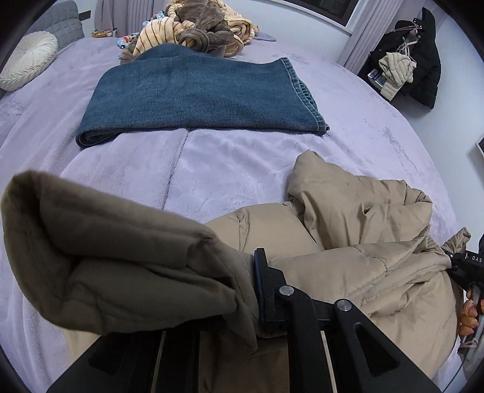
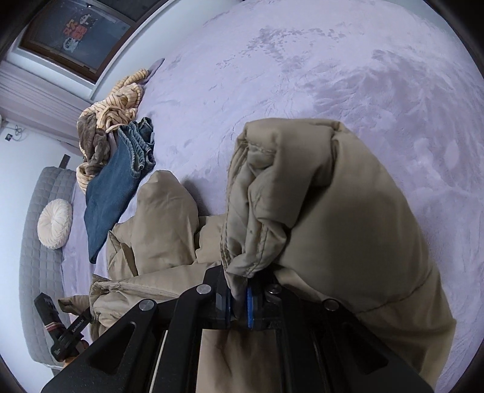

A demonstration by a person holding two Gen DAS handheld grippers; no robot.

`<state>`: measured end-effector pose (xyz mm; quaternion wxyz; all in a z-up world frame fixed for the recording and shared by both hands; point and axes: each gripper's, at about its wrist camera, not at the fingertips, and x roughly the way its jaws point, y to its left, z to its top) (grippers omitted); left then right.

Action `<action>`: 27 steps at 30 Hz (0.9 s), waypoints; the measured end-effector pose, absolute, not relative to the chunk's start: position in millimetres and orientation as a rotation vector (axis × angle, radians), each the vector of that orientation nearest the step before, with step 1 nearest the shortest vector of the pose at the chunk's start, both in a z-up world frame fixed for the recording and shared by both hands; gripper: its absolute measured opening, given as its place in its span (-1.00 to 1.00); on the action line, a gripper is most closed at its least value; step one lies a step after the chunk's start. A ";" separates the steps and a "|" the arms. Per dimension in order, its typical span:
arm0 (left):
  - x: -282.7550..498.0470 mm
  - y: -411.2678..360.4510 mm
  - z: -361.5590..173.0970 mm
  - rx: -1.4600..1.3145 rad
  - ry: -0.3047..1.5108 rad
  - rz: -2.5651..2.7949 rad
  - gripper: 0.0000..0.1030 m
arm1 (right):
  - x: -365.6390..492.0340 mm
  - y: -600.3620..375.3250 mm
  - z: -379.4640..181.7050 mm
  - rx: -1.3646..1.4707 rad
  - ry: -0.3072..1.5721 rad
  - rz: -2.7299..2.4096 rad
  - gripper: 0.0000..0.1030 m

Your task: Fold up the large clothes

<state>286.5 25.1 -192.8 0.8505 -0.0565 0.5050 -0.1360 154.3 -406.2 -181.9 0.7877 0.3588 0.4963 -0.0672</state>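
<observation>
A large tan puffer jacket lies bunched at the near edge of the lilac bed. My left gripper is shut on a thick fold of the jacket, which drapes over its left finger and hides it. My right gripper is shut on another bunched edge of the jacket, which hangs over its fingers. The right gripper also shows at the right edge of the left wrist view, and the left gripper at the lower left of the right wrist view.
Folded blue jeans lie across the middle of the bed. Behind them is a heap of striped and brown clothes. A round white cushion sits by the grey headboard. Dark coats hang at the right wall.
</observation>
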 end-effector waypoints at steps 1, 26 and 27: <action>281.6 27.5 -184.1 -0.125 1.046 -0.296 -0.32 | 152.7 -407.0 -178.1 0.779 1.067 -0.135 -0.75; 320.7 28.3 -242.3 -0.010 0.997 -0.146 0.30 | 182.7 -405.3 -218.7 0.422 1.108 -0.218 -1.00; 320.5 29.1 -241.2 -0.010 1.001 -0.144 0.30 | 183.5 -407.1 -218.6 0.431 1.110 -0.220 -1.00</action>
